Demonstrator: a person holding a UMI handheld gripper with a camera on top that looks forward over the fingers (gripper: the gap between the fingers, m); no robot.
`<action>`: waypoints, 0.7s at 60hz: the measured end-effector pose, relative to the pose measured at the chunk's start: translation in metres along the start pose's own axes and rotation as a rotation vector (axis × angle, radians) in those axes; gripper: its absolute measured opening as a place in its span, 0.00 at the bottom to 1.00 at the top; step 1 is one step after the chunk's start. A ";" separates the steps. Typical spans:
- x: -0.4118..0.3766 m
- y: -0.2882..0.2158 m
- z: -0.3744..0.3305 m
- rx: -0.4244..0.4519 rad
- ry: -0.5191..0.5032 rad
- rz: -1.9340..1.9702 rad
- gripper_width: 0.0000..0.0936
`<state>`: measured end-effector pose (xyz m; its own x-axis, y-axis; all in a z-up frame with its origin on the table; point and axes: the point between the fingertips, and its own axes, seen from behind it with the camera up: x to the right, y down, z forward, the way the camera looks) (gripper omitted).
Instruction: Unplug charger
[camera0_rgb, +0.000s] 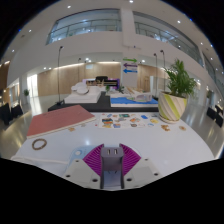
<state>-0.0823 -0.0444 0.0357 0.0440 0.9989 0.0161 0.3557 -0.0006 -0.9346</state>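
Observation:
My gripper is low over a white table. Both magenta pads press on a small grey-white charger held between the fingers. Two short metal prongs stick out of its far end, pointing ahead and free of any socket. No outlet or power strip shows in view.
A pinkish-brown flat board lies ahead to the left, with a black ring near it. Several small coloured items lie beyond the fingers. A potted plant in a striped pot stands ahead to the right. A large hall lies beyond.

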 end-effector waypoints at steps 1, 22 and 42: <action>-0.001 0.000 0.000 0.001 -0.002 -0.014 0.22; 0.116 -0.082 -0.020 -0.016 0.085 0.039 0.16; 0.181 0.048 0.018 -0.348 0.066 -0.076 0.49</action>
<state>-0.0740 0.1376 -0.0130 0.0616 0.9915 0.1144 0.6563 0.0462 -0.7530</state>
